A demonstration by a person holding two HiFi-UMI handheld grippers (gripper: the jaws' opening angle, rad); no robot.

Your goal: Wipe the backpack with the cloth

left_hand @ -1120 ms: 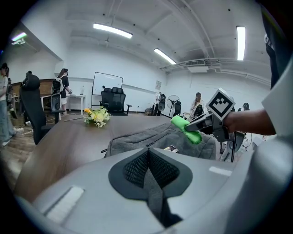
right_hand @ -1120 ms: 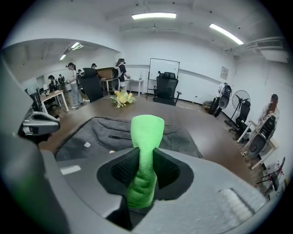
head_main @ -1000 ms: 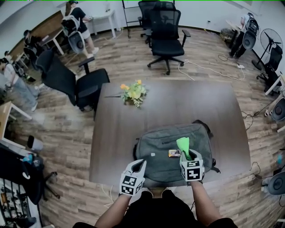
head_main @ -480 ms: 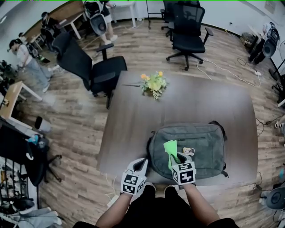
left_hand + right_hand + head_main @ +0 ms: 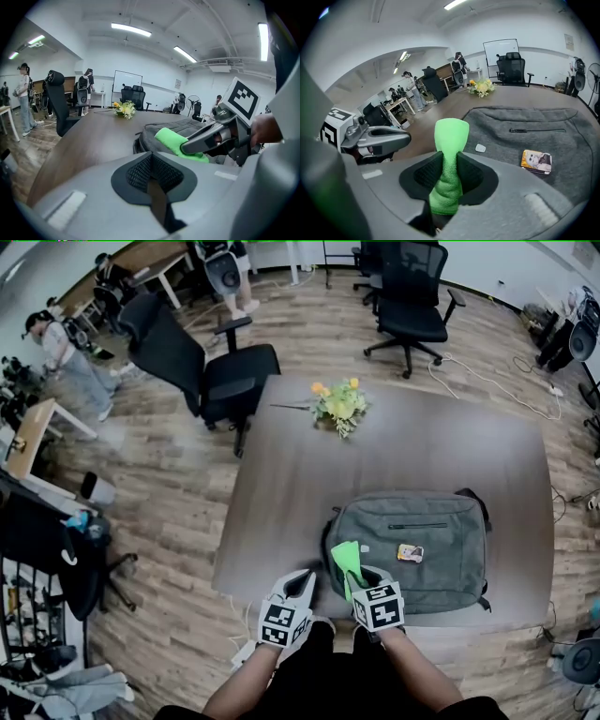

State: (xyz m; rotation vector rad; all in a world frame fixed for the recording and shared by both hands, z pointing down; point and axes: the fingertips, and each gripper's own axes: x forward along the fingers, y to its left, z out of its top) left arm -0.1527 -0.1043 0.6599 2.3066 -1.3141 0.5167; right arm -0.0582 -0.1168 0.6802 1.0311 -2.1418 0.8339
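A grey backpack (image 5: 412, 549) lies flat near the front edge of the dark table (image 5: 281, 493); it also fills the right gripper view (image 5: 525, 136) and shows in the left gripper view (image 5: 178, 129). My right gripper (image 5: 361, 579) is shut on a bright green cloth (image 5: 347, 562), which sticks up over the backpack's front left corner (image 5: 451, 136). The left gripper (image 5: 300, 585) hovers just left of the bag at the table's front edge, jaws shut with nothing between them (image 5: 152, 176). A small picture tag (image 5: 410, 552) lies on the bag.
A bunch of yellow flowers (image 5: 339, 405) lies at the table's far side. Black office chairs (image 5: 202, 362) stand left of and behind the table, and people (image 5: 66, 352) stand at desks farther left. Cables (image 5: 487, 381) run across the wooden floor.
The right gripper has carried the green cloth leftward across the backpack, from near the picture tag to the bag's front left corner. The head view has swung too. The left gripper stays put.
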